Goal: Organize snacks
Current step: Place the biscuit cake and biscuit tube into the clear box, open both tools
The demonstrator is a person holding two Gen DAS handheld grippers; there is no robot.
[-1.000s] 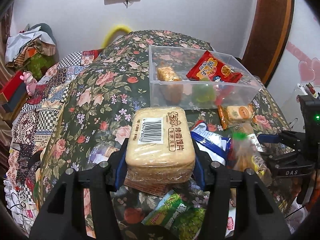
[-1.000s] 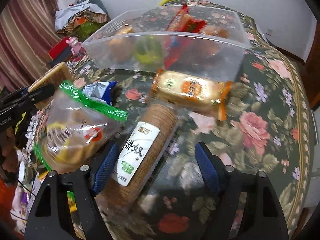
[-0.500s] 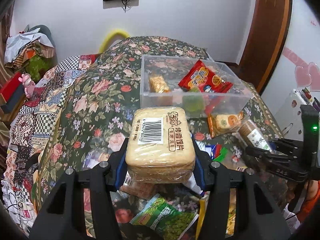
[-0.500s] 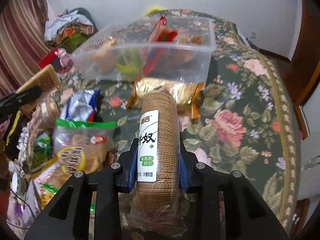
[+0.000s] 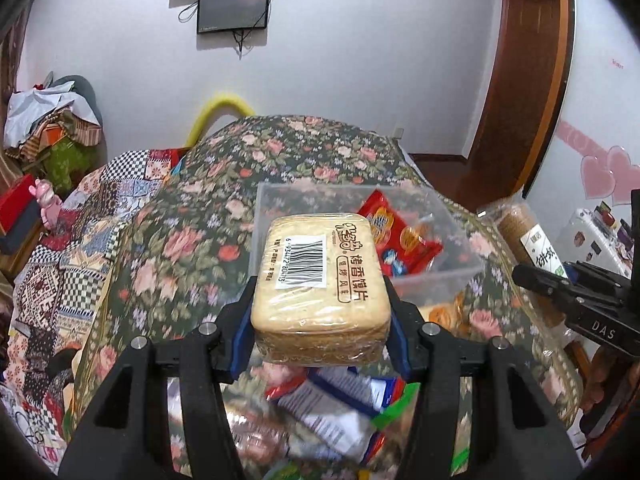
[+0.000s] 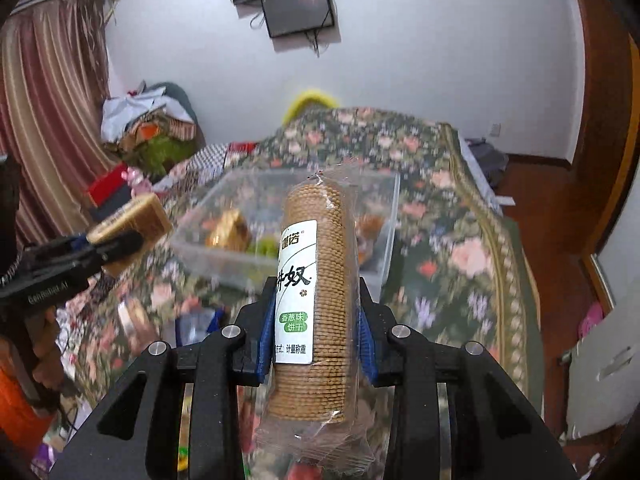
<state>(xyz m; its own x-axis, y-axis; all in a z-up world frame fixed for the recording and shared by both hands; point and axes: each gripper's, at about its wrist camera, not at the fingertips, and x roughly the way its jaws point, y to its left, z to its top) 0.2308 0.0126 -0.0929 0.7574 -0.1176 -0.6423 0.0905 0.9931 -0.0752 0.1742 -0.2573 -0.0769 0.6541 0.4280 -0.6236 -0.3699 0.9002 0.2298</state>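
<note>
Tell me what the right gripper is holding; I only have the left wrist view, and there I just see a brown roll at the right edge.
Observer: The right gripper is shut on a sleeve of round biscuits in clear wrap with a white label.
Operator: Is anything in the clear bin besides the red packet I can see?
Observer: Yes. In the right wrist view the clear bin also holds a gold-wrapped snack and something green beside it.
Operator: My slab pack fills my view. Is it held square?
Observer: From the side, the left gripper pinches the rectangular cracker pack near its back end, so most of it juts forward past the fingers.
</note>
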